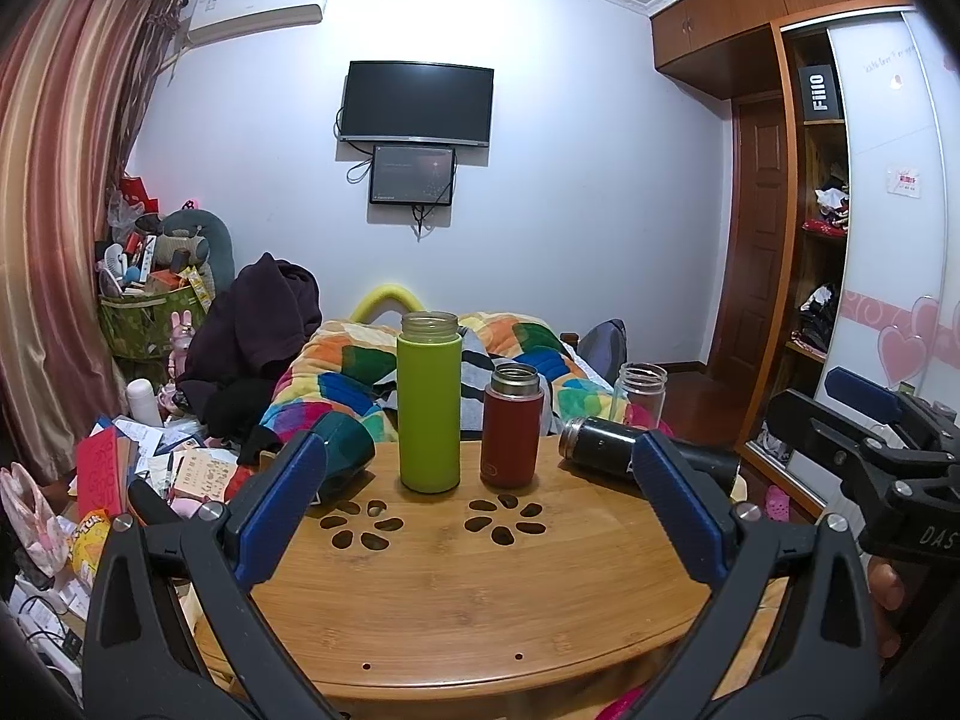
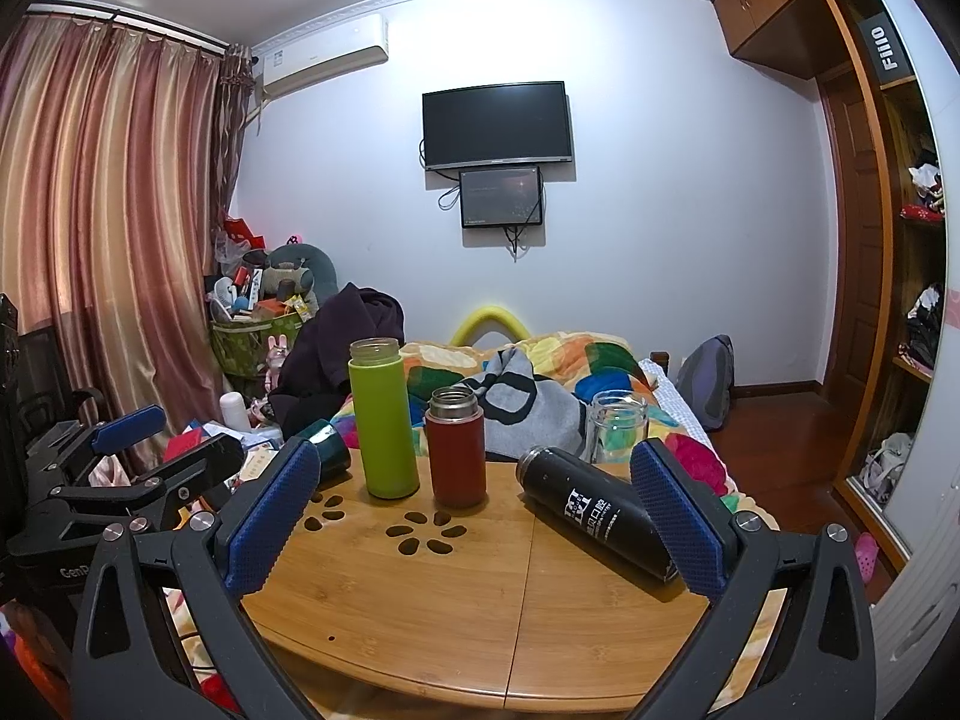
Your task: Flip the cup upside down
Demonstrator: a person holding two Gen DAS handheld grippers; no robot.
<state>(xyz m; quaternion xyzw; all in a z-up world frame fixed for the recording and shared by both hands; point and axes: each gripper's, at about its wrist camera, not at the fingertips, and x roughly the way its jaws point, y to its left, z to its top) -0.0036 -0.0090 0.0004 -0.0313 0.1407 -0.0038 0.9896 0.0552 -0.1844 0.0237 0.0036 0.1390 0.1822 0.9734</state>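
A small wooden table (image 1: pixel 456 588) holds a tall green cup (image 1: pixel 429 402), a red cup (image 1: pixel 511 426) and a clear glass cup (image 1: pixel 640 390), all upright and open-topped. A black cup (image 1: pixel 618 447) lies on its side at the right. A dark green cup (image 1: pixel 343 450) sits at the left edge, partly hidden by my finger. My left gripper (image 1: pixel 480 510) is open and empty, short of the cups. In the right wrist view my right gripper (image 2: pixel 480 516) is open and empty; the black cup (image 2: pixel 594 510) lies by its right finger. Green (image 2: pixel 384 420), red (image 2: pixel 455 447), clear (image 2: pixel 618 427).
A bed with a colourful quilt (image 1: pixel 336 372) lies behind the table. Clutter and papers (image 1: pixel 150 456) cover the floor at the left. A wardrobe (image 1: pixel 816 228) stands at the right. The right gripper shows in the left wrist view (image 1: pixel 870 438), and the left gripper in the right wrist view (image 2: pixel 132 450).
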